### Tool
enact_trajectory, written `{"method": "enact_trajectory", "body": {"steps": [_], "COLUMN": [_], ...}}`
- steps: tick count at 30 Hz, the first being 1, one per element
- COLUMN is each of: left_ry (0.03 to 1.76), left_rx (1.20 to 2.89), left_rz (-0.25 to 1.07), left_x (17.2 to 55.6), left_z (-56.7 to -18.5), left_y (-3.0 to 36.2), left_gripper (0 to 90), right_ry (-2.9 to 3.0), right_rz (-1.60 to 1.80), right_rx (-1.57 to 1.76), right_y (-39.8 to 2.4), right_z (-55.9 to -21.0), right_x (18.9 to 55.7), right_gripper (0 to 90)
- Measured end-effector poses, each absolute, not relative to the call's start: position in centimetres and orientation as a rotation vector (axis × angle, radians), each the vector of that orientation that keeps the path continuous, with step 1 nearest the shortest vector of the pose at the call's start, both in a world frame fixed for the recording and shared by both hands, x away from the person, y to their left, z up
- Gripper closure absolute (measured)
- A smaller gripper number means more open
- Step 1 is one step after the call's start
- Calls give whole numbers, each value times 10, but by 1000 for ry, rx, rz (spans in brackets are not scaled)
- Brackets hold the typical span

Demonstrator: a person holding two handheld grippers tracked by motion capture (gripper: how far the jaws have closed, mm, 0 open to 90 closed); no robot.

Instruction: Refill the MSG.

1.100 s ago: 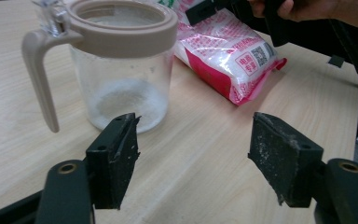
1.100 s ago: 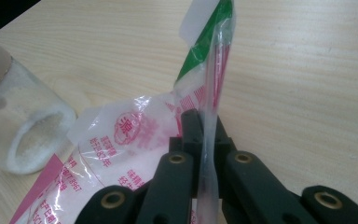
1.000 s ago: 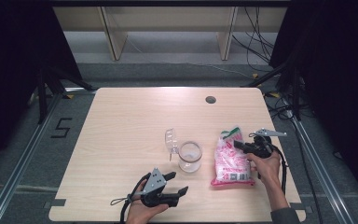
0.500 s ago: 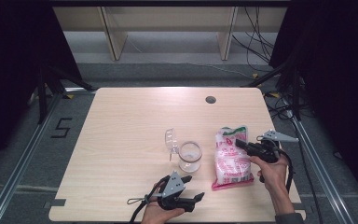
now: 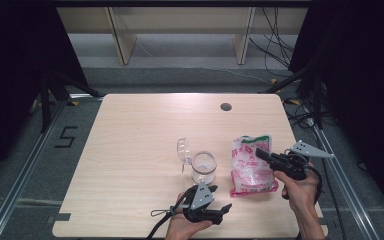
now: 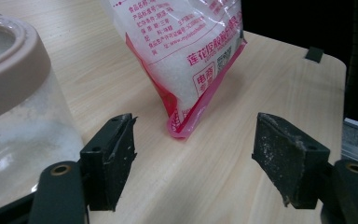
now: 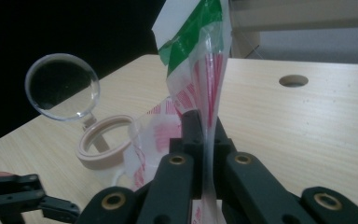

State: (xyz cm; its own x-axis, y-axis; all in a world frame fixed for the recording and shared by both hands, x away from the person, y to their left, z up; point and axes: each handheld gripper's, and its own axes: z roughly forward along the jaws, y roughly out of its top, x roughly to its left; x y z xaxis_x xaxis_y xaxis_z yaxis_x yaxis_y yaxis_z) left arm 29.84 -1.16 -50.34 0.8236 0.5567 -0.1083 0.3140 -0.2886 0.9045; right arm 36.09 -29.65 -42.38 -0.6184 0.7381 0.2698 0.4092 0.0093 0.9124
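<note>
Gripping the upper part of a pink-and-white bag (image 5: 250, 167) of white granules, the right gripper (image 5: 261, 154) has its jaws clamped together on the plastic; in the right gripper view the thin film (image 7: 205, 93) rises pinched between the two black jaws, with a green band near its top edge. In the high view the bag stands in the lower right of the frame, its bottom edge resting on the wooden counter (image 5: 140, 140) and its top tilted up toward the gripper, which the right hand (image 5: 300, 190) holds from below.

Just left of the bag in the high view sits a clear jar (image 5: 203, 167) with a beige rim, and its round transparent lid (image 5: 183, 150) stands hinged open at the jar's upper left. In the right gripper view the lid (image 7: 61, 86) shows in the upper left and the beige rim (image 7: 105, 147) below it.

Low in the frame, near the counter's front edge, the left gripper (image 5: 221, 211) lies level in the left hand (image 5: 182, 227), pointing right. Its jaws stand wide apart and have just been opening, with nothing between them. In the left gripper view the bag's red-edged bottom corner (image 6: 182, 128) lies on the counter beyond the gap, and the jar (image 6: 14, 107) sits at the left edge.
</note>
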Motion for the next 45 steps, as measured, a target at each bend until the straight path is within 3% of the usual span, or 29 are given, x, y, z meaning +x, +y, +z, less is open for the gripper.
{"method": "enact_trajectory", "body": {"steps": [18,28,31,35,37,38,39,43,45], "left_ry": [718,725,727,779,768,757,754,749,765], "left_rx": [1883,1840,1859,1800,1799,1796,1782,1752,1705], "left_rz": [315,354,424,504,507,511,515,558,570], "left_x": [316,327,329,332,332,332,331,331,330], "left_z": [-507,-498,-502,-504,-505,-506,-507,-509,-509], "left_y": [-41,-63,-70,-76,-79,-81,-82,-87,-84], "left_gripper": [287,298,309,358,449,449,535,600,708], "right_ry": [1996,2031,2035,2044,2048,2048,2048,2049,2049], "right_rz": [1628,1634,1629,1644,1639,1639,1633,1630,1641], "right_rx": [1074,1003,969,947,936,936,926,899,918], "right_y": [-280,-269,-268,-262,-260,-260,-259,-256,-253], "right_z": [-390,-355,-351,-343,-340,-340,-338,-335,-332], "right_x": [355,351,350,347,346,346,348,350,350], "right_gripper": [900,900,900,900,900,900,900,900,900]}}
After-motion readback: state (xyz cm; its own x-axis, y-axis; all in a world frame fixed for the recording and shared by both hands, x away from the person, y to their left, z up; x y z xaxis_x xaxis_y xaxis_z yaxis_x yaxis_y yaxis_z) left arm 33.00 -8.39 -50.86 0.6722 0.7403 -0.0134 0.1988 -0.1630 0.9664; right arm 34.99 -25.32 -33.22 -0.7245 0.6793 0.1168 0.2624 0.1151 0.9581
